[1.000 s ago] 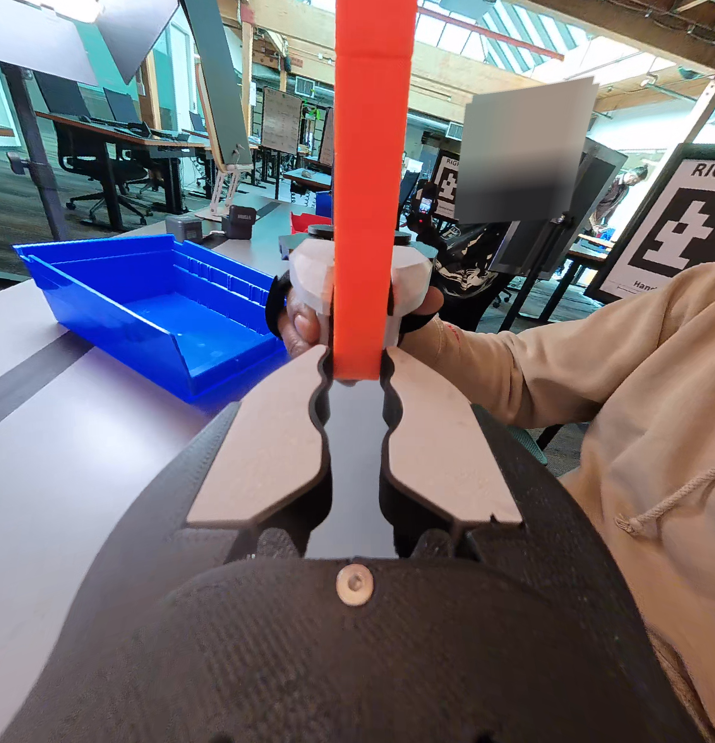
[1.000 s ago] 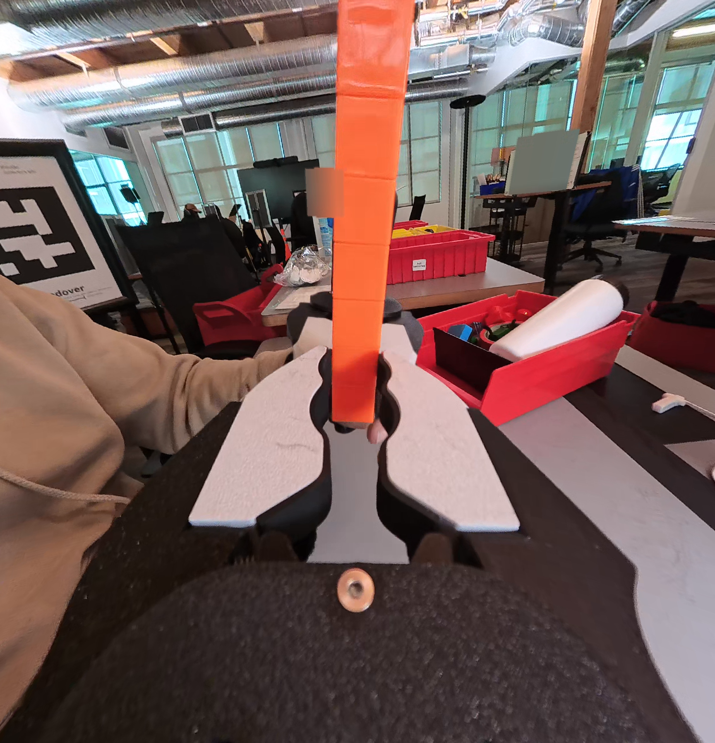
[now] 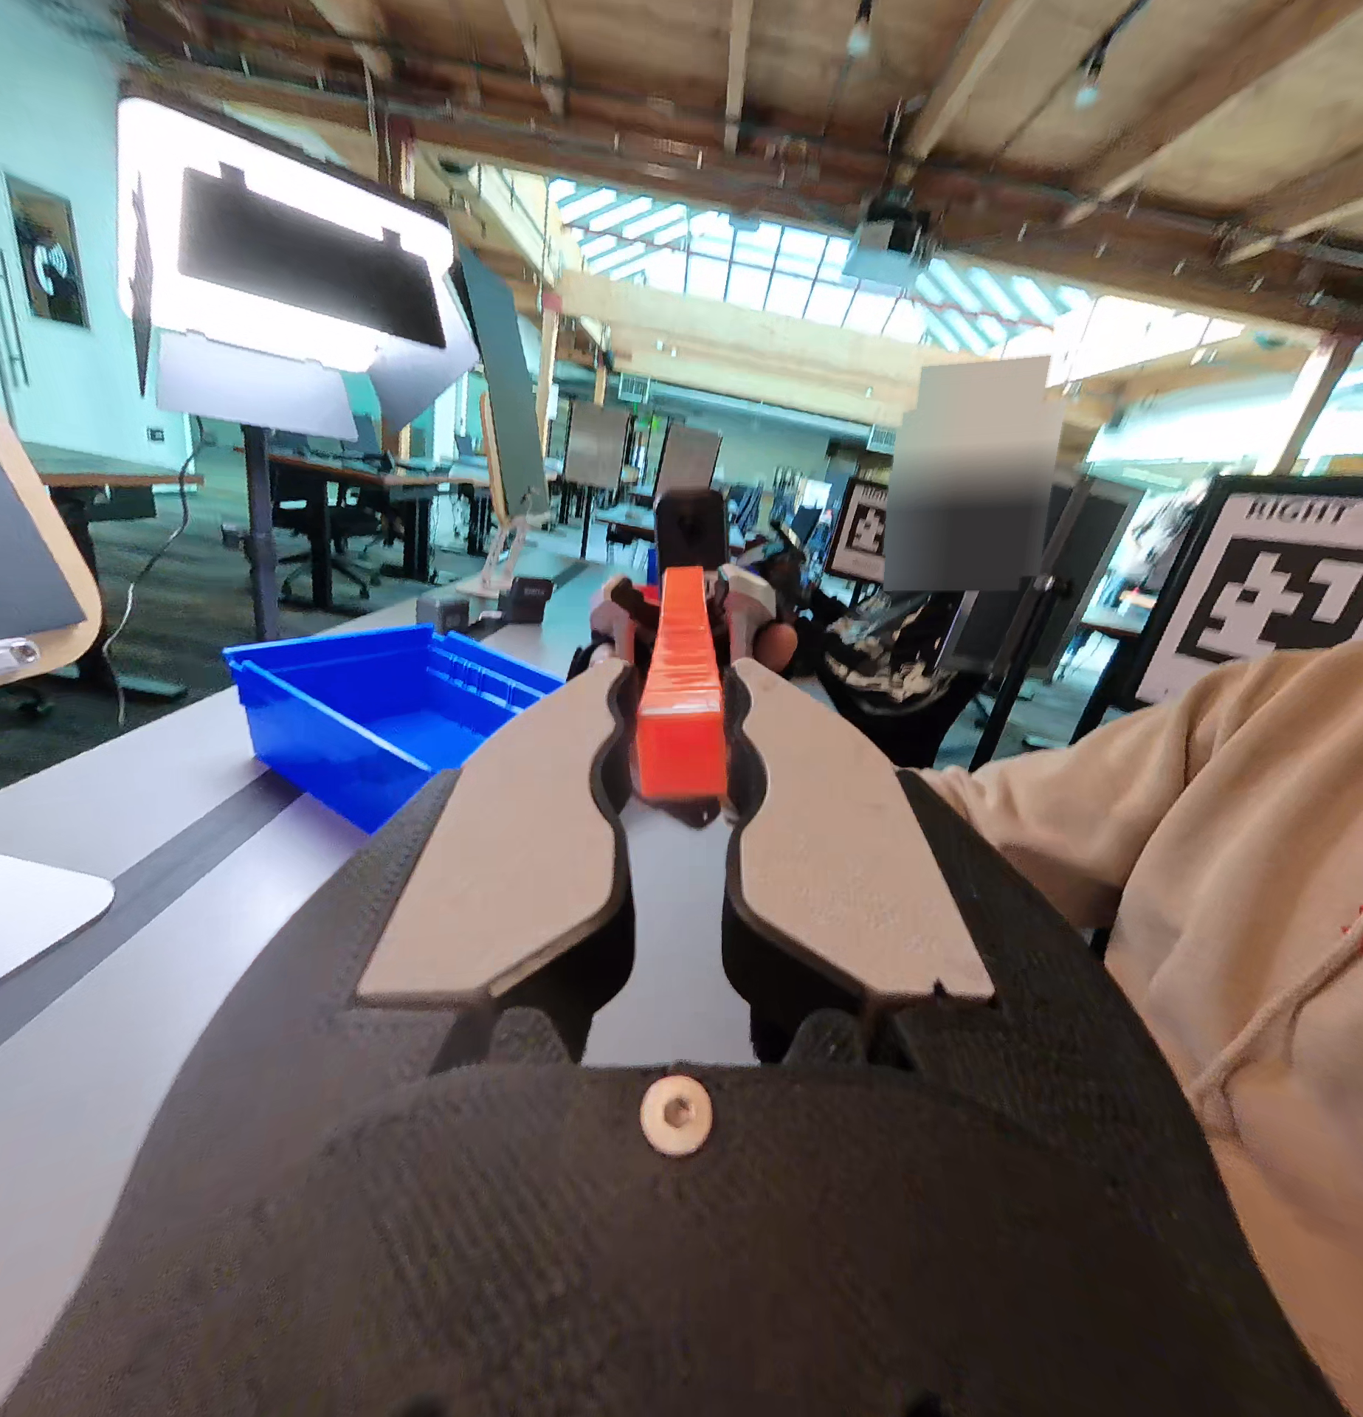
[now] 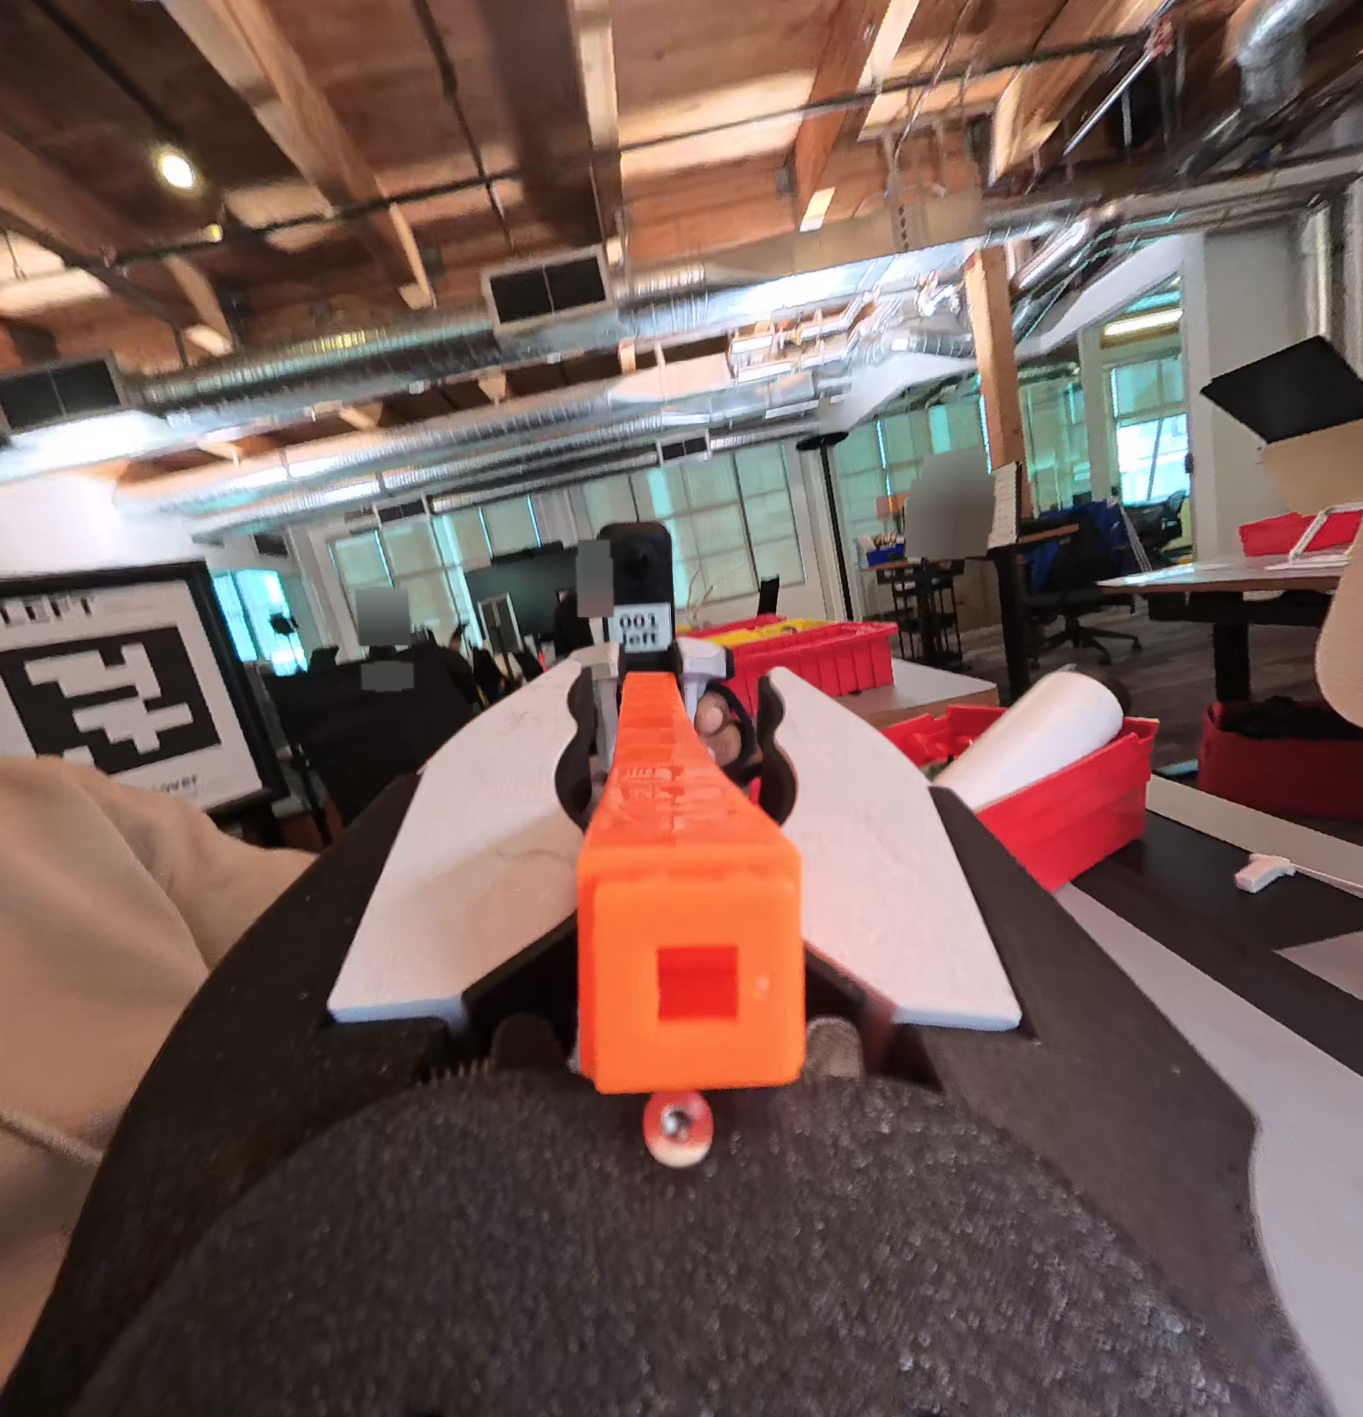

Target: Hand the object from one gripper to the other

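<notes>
While the orange bar (image 3: 678,736) is carried level in the air above the table (image 3: 88,1073), one of its ends is clamped between the tips of the left gripper (image 3: 682,675), whose jaws are seen pressed against two opposite flat faces. From there the bar runs straight across to the right gripper (image 4: 674,675). Its other end reaches past the tips to lie close to the right wrist camera. The right jaws are spread wider than the bar, with a gap visible on each side, so nothing is gripped by them.

The bar is judged to be light, rigid plastic. It is made up of short square segments, and a square socket is sunk in its end face. Little bending is expected, but the smooth faces may slip under a weak pinch, and the seams between segments might part if the bar is twisted or pried. Hold is best taken squarely on two opposite flat faces, well along the length and apart from the left tips. The blue bin (image 3: 318,728) and red bin (image 4: 1069,813) are not involved.
</notes>
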A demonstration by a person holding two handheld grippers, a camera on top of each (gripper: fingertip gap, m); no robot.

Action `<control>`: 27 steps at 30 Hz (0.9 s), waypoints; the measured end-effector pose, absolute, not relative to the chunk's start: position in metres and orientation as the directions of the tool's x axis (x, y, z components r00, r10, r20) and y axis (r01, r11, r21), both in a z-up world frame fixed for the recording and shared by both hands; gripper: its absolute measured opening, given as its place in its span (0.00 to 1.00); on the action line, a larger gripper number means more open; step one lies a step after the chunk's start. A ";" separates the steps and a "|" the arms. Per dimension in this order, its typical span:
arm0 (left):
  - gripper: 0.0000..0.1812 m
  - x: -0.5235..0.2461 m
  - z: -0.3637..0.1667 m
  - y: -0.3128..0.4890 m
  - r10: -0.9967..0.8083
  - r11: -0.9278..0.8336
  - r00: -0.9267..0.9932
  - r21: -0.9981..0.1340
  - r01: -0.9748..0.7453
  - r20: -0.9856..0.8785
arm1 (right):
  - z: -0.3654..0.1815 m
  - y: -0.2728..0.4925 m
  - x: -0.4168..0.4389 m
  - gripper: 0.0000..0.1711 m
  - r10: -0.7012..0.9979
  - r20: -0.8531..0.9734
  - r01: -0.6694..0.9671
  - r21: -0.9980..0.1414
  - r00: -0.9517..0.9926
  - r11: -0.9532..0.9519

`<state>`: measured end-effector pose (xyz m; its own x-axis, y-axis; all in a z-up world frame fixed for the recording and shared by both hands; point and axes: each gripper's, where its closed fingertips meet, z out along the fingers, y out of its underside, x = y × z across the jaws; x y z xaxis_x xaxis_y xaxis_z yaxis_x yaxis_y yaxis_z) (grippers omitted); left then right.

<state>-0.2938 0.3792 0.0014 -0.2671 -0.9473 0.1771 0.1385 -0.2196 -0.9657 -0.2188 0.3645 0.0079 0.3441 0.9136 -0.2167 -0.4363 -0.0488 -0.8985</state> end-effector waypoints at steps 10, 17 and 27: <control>0.12 -0.284 0.013 0.375 -0.942 -0.278 -0.270 -0.913 0.299 0.199 | 0.029 0.360 -0.197 0.24 0.900 -0.258 -0.685 -0.726 0.351 0.059; 0.14 -0.279 0.013 0.368 -0.955 -0.236 -0.246 -0.929 0.285 0.167 | 0.042 0.353 -0.189 0.23 0.904 -0.248 -0.704 -0.706 0.349 0.078; 0.26 -0.241 0.003 0.343 -0.943 -0.284 -0.272 -0.886 0.366 0.189 | 0.061 0.337 -0.189 0.23 0.900 -0.212 -0.731 -0.666 0.380 0.151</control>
<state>-0.2410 0.3434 0.0027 -0.2725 -0.9434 0.1892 0.3665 -0.2836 -0.8862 -0.1887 0.3374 0.0609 0.3795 0.9005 -0.2123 -0.7308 0.1511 -0.6656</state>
